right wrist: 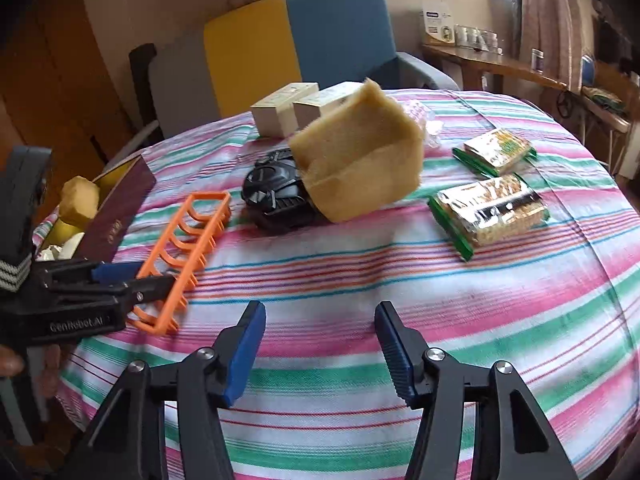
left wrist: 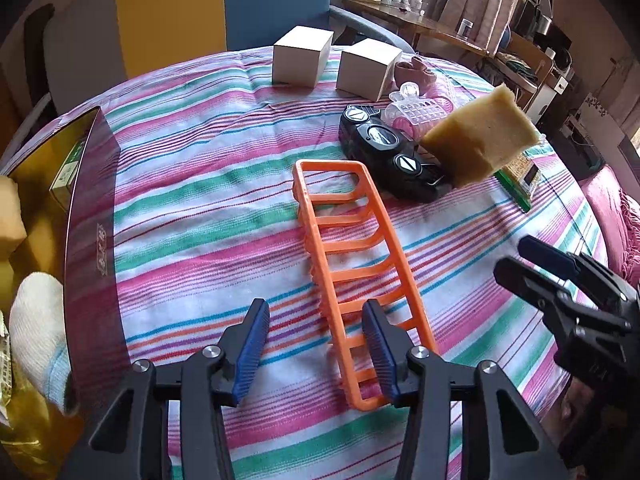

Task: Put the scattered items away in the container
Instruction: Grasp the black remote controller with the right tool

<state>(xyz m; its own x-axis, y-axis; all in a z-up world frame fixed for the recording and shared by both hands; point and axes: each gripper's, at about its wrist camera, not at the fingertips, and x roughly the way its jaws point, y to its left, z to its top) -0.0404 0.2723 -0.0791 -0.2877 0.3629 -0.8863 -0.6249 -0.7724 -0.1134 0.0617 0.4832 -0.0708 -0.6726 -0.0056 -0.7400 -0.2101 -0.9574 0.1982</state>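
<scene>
Between the wide-apart fingers of the left gripper (left wrist: pixel 316 344) lies the orange rack (left wrist: pixel 352 276), light, stiff, best pinched on its side rail; the right gripper (right wrist: pixel 320 350) is wide apart too.

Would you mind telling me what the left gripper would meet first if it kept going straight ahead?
Most likely the orange rack: the open left gripper already has its near end between its fingers. Height above the striped tablecloth is hard to judge.

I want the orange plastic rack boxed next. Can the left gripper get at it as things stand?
Probably yes: the left gripper is open, its fingers already astride the orange plastic rack's near end, nothing between.
</scene>
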